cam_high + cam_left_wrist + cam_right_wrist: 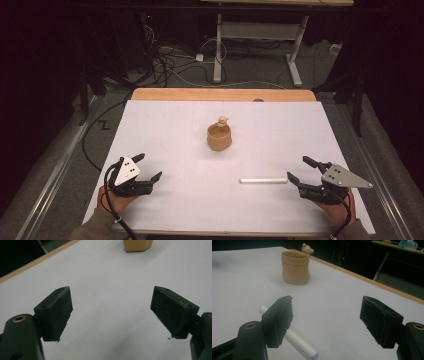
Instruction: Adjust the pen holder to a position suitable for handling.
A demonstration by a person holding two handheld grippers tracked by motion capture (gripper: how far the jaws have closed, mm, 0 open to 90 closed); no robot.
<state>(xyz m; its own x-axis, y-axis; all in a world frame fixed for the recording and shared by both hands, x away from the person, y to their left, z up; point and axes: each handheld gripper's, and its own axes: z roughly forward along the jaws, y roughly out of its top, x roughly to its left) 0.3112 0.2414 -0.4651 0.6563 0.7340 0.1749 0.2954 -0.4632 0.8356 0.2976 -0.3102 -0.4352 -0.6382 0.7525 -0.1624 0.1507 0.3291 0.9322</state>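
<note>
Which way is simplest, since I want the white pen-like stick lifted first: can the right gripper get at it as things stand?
Probably yes. The right gripper is open, and the white pen-like stick lies flat on the white table cover just beside it, with nothing between them.

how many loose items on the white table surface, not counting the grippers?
2. A tan cup with a small bear figure on its rim stands upright near the table's middle. A white pen lies flat toward the near right, just off the right gripper. Nothing seems hidden.
</note>
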